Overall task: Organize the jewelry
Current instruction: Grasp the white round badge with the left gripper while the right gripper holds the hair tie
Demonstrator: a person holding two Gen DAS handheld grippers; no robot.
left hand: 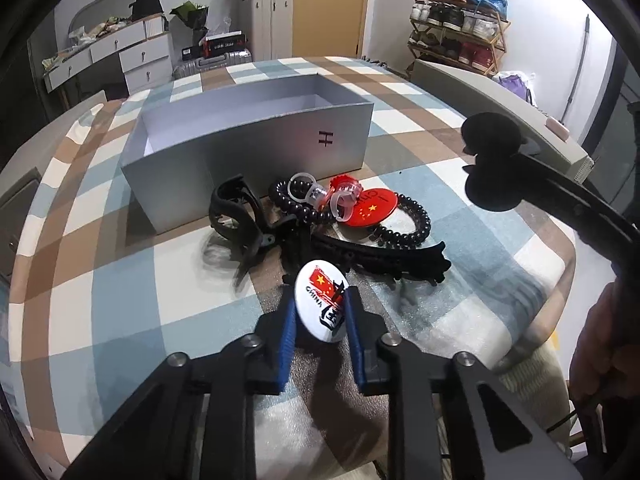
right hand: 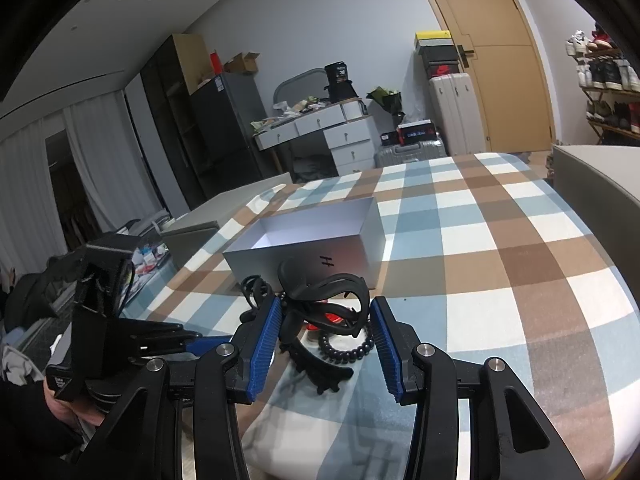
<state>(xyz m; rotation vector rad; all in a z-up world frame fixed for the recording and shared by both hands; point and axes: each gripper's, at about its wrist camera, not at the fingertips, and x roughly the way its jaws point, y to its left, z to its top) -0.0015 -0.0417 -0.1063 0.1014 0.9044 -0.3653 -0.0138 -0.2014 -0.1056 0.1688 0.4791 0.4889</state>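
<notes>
My left gripper (left hand: 320,312) is shut on a white round China badge (left hand: 320,304), held tilted just above the checked cloth. Behind it lies a pile: a black hair claw (left hand: 236,216), a long black hair clip (left hand: 384,254), a black bead bracelet (left hand: 404,220), a red round badge (left hand: 372,208) and clear plastic rings (left hand: 308,190). An open grey box (left hand: 248,136) stands behind the pile, empty inside. My right gripper (right hand: 322,320) is open, its blue pads on either side of a black hair claw (right hand: 332,296); the box (right hand: 308,240) stands beyond.
The checked cloth (left hand: 120,272) covers the table. The right gripper's body (left hand: 560,192) reaches in from the right of the left wrist view. The left gripper's body (right hand: 104,320) shows at the left of the right wrist view. Drawers, suitcases and a shoe rack (left hand: 460,28) stand behind.
</notes>
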